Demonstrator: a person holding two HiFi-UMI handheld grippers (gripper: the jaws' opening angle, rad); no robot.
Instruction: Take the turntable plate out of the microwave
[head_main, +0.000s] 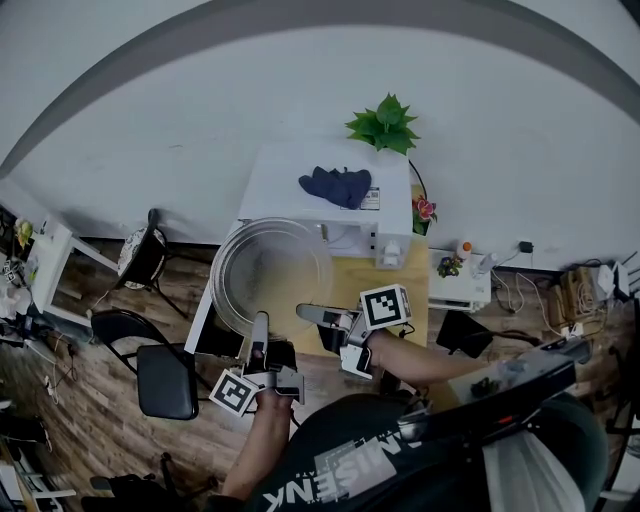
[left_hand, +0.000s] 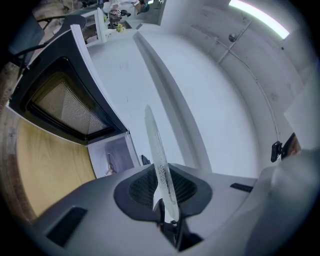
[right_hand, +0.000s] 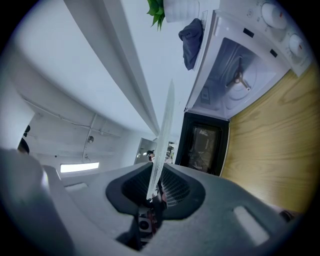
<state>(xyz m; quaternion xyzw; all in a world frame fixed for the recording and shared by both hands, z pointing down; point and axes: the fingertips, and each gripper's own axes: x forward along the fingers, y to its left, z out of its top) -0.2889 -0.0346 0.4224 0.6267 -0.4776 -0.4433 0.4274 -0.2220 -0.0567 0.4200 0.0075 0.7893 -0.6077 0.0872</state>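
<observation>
Turntable plate (head_main: 272, 268), a clear glass disc, is hanging in the air just in front of the microwave (head_main: 285, 172), fully outside its cavity and lying roughly flat between the two grippers. Well to the left of the microwave, a black chair (head_main: 166, 378) is standing on the wooden floor. The left gripper (head_main: 260, 322) is reaching toward the microwave from the near side, and its jaws are clenching the plate's near-left rim. In the left gripper view the glass edge (left_hand: 158, 155) is running up from between the dark ribbed pads (left_hand: 137, 189) of the left gripper (left_hand: 162, 192). Beyond it the microwave door (left_hand: 65, 102) is standing swung open to the left, over the wooden worktop (left_hand: 45, 165). The right gripper (head_main: 305, 312) is coming in from the microwave's front right, and its jaws are likewise gripping the plate at the near-right rim. In the right gripper view the thin edge (right_hand: 163, 135) is rising out of the right gripper (right_hand: 155, 187), with the open door (right_hand: 202, 145) just behind it. The white cavity is showing its bare three-armed hub (right_hand: 239, 77). On top of the microwave a dark blue cloth (head_main: 336, 186) is lying. Behind the microwave's right corner a green plant (head_main: 384, 123) is standing.
</observation>
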